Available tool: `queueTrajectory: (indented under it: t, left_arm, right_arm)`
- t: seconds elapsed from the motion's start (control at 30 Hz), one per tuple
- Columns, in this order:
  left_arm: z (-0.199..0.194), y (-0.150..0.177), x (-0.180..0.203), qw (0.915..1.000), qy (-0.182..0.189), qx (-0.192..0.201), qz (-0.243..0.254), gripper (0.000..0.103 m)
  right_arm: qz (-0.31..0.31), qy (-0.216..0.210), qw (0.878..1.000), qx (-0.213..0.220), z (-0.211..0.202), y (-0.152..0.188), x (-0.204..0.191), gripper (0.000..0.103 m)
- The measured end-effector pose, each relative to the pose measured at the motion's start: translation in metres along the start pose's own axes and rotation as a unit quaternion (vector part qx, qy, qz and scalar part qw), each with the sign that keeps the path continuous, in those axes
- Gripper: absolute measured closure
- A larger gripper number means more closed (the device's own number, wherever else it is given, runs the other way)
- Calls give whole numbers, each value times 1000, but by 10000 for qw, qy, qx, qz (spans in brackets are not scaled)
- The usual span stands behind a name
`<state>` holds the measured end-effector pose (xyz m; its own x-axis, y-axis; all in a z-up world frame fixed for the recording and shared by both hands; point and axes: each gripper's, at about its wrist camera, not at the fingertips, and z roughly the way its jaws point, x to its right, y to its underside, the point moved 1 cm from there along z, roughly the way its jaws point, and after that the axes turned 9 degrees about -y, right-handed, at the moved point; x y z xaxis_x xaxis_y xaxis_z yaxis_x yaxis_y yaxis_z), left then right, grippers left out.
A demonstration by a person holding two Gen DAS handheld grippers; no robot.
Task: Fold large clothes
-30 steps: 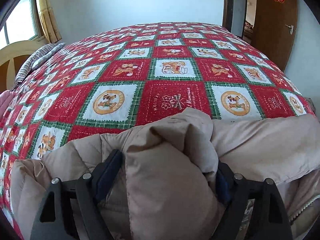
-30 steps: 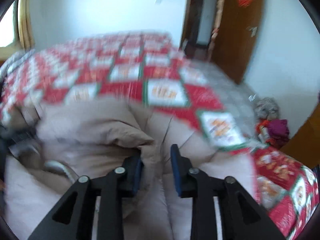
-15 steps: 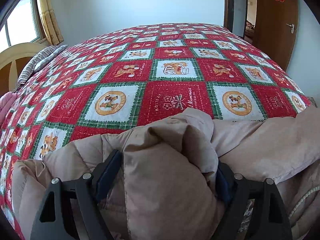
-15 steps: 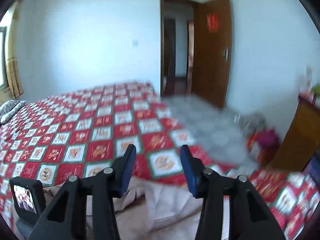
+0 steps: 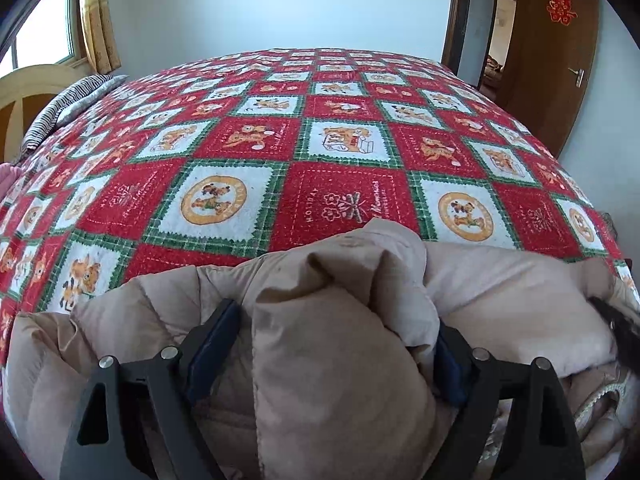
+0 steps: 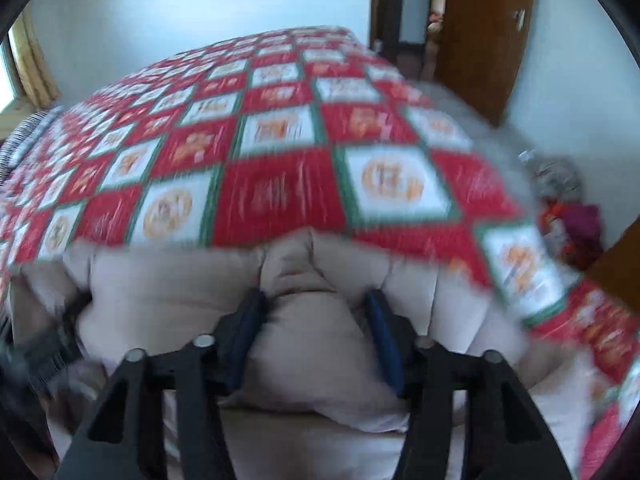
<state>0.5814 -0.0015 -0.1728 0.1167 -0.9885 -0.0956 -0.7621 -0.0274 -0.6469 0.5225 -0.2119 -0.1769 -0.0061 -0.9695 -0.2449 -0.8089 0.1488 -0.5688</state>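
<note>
A beige puffer coat (image 5: pixel 500 292) lies bunched at the near edge of a bed with a red, white and green checked bedspread (image 5: pixel 344 200). My left gripper (image 5: pixel 334 320) is closed wide on a thick fold of the coat, its jaws easing slightly apart; the fabric covers the right pad. In the blurred right wrist view the coat (image 6: pixel 160 280) fills the foreground. My right gripper (image 6: pixel 314 298) straddles a raised ridge of it, jaws opening and not clamped. A dark piece at the right edge of the left wrist view looks like the other gripper.
A striped pillow (image 5: pixel 68 108) and a pale wooden headboard (image 5: pixel 28 92) are at the far left, under a window. A brown door (image 5: pixel 556 52) stands open at the back right. A heap of red and grey things (image 6: pixel 568 204) sits on the floor right of the bed.
My right gripper rose clear of the coat with its jaws apart, then came down over a ridge of the coat, jaws wider. The left gripper and its fold stayed put.
</note>
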Motion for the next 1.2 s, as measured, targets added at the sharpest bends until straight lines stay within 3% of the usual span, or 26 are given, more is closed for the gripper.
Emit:
queueTrajectory:
  t: [0.1,0.3,0.53,0.63,0.73,0.87,1.07,1.2]
  left_arm:
    - [0,0,3,9999,-86,-5,62,15]
    - [2,1,7,9995,-272,-11,188,14]
    - [4,-1,14,9974,-624,38,360,10]
    - [2,0,5,9991,-360,-29,204,10]
    - [-16,7,-10,9998,139,-130,9,10]
    - [-78,28,-54,9955,854,228,-337,10]
    - [-185,78,-129,9824,1653,815,-291,10]
    - [-240,126,-185,9719,2150,870,-391,10]
  right_arm:
    - [39,-236,9997,70,0,4,9,42]
    - [-676,332,9971,-99,1,17,-19,41]
    - [-869,736,9935,17,7,15,-26,33]
    - [-870,834,9927,35,2,15,-27,31]
    - [-676,842,9941,129,-25,16,-25,30]
    - [-648,237,9938,872,-111,38,-28,30]
    - [-1038,216,9840,1431,-230,99,-11,30]
    - [-932,93,9834,1553,-293,147,11,30]
